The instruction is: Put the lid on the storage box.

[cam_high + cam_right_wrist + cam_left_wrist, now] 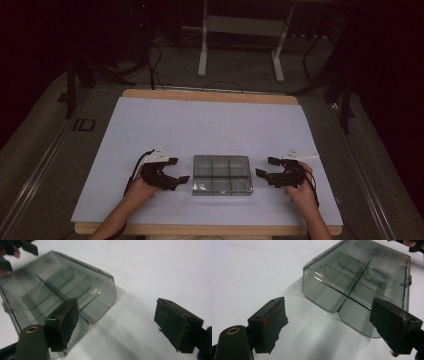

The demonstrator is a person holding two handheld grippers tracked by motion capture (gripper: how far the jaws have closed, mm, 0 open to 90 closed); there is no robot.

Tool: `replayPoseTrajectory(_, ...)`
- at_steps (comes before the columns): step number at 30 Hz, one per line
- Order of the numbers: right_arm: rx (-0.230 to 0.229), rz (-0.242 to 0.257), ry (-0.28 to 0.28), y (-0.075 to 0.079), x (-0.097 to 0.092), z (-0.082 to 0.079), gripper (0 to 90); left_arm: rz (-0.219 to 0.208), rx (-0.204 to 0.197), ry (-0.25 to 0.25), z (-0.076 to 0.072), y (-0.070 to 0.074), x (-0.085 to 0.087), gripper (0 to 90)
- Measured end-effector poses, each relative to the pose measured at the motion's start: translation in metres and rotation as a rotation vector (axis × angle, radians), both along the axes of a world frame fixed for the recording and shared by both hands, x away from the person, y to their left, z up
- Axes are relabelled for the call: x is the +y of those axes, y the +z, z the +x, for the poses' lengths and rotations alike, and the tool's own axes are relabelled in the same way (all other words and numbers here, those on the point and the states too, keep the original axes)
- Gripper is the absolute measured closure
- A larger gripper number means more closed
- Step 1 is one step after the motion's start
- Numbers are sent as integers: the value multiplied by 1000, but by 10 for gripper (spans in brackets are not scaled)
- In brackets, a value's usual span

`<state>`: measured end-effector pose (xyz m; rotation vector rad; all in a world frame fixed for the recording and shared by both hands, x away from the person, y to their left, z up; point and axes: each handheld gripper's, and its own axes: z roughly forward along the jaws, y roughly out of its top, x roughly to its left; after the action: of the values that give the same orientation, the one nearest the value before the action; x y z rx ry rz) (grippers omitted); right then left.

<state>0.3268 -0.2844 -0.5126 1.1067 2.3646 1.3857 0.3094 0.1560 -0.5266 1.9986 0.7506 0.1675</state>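
A smoky grey transparent plastic compartment box (222,174) with its lid closed lies flat on the pale white surface (210,125), toward the near edge and about midway between left and right. Thin dividers inside split it into a grid of small cells, and something pale and blurry sits in one of them; I cannot tell what it is.

The left claw (176,170) rests on the surface just beside the box's left side, held in the person's left hand (142,187). Its two black jaws stand wide apart, with nothing between them but bare surface; in the left gripper view the box's rounded corner (362,287) sits just beyond the tips, not touched by either pad.

The right claw (264,167) mirrors it at the box's right side, gripped by the right hand (299,191). Its jaws also gape wide and hold nothing. In the right gripper view one jaw overlaps the near corner of the box (62,290) while the other hangs over bare surface well off to the side; whether that first jaw touches the plastic I cannot tell.

A wooden edge (210,95) shows beyond the far rim of the white sheet.
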Motion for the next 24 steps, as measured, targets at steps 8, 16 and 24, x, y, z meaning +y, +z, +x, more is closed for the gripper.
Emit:
replayPoseTrajectory(8, -4, -21, 0, -4, -3, 0, 142, 7, -15, 26, 0, -3, 4, 11)
replayPoseTrajectory(16, -17, -55, 1, -9, -4, -1, 138, 25, -18, -3, -3, -8, 3, 12)
replayPoseTrajectory(24, -27, -51, -32, -13, -12, -3, 137, 21, -22, -2, -6, -9, 7, 12)
